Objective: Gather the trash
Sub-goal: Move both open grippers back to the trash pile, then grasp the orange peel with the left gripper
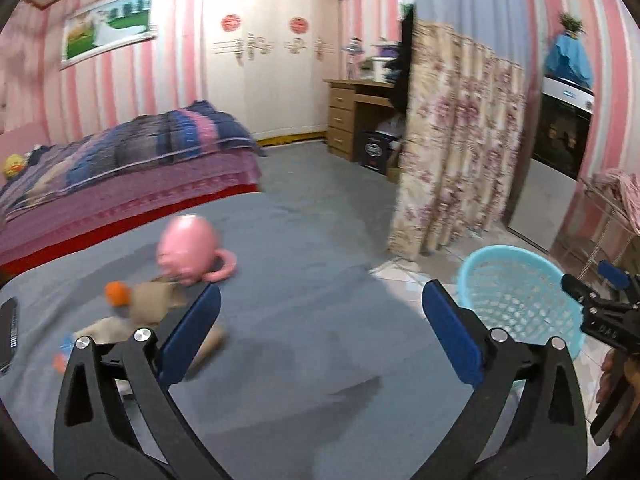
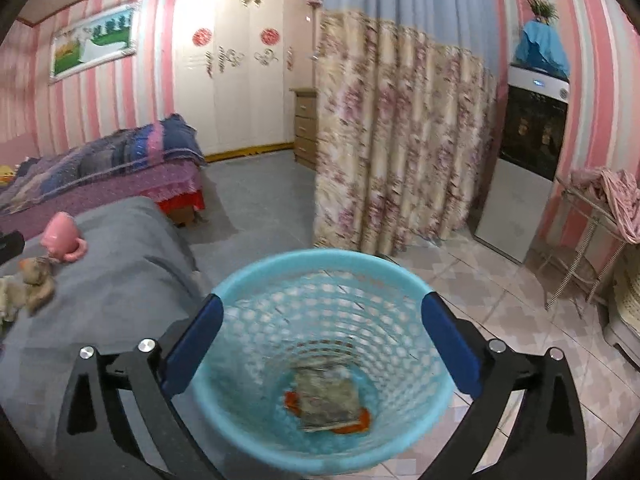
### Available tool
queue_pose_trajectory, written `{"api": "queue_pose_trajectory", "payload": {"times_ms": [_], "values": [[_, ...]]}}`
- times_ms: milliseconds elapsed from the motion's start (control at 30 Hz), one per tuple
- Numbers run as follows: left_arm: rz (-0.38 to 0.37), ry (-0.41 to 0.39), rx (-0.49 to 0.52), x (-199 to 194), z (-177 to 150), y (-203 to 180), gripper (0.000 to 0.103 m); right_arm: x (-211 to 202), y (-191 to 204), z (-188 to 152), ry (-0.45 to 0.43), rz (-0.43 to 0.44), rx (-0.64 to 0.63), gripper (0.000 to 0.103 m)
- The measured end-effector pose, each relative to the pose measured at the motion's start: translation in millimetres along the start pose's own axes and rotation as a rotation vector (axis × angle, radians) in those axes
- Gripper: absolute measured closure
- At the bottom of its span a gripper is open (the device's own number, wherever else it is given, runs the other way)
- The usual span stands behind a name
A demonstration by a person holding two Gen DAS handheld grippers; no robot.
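Observation:
A light blue mesh trash basket (image 2: pixel 320 344) stands on the tiled floor beside a grey-covered surface (image 2: pixel 120 264); a crumpled wrapper with orange bits (image 2: pixel 326 402) lies at its bottom. My right gripper (image 2: pixel 322 340) is open and empty, hovering over the basket's mouth. My left gripper (image 1: pixel 320 332) is open and empty above the grey surface (image 1: pixel 300 320). Left of it lie crumpled tan paper (image 1: pixel 156 300), an orange scrap (image 1: pixel 117 293) and a pink cup (image 1: pixel 188 252). The basket (image 1: pixel 520 300) and the right gripper (image 1: pixel 600 308) show at the right of the left wrist view.
A bed with a purple striped quilt (image 1: pixel 132 160) lies behind the grey surface. A floral curtain (image 2: pixel 400 140) hangs past the basket, with a dark cabinet (image 2: pixel 528 152) and a wire rack holding cloth (image 2: pixel 600 208) to the right. A dark flat device (image 1: pixel 8 328) lies at the left edge.

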State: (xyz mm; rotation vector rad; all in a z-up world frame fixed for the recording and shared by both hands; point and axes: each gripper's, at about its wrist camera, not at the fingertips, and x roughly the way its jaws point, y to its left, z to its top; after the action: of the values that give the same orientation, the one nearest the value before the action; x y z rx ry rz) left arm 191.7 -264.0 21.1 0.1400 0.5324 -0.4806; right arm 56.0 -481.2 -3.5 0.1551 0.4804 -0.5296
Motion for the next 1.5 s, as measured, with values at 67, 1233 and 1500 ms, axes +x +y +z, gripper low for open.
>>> {"api": "queue_pose_trajectory", "payload": {"times_ms": [67, 1233, 1500], "values": [[0.062, -0.007, -0.009, -16.6, -5.1, 28.4, 0.005, -6.0, 20.8, 1.1, -0.008, 0.036, -0.007, 0.005], [0.132, 0.264, -0.214, -43.7, -156.4, 203.3, 0.060, -5.6, 200.8, -55.4, 0.108, 0.261, -0.172, 0.004], [0.194, 0.201, -0.275, -63.7, -158.3, 223.5, 0.073, -25.8, 242.2, -53.5, 0.057, 0.349, -0.228, 0.004]]}}
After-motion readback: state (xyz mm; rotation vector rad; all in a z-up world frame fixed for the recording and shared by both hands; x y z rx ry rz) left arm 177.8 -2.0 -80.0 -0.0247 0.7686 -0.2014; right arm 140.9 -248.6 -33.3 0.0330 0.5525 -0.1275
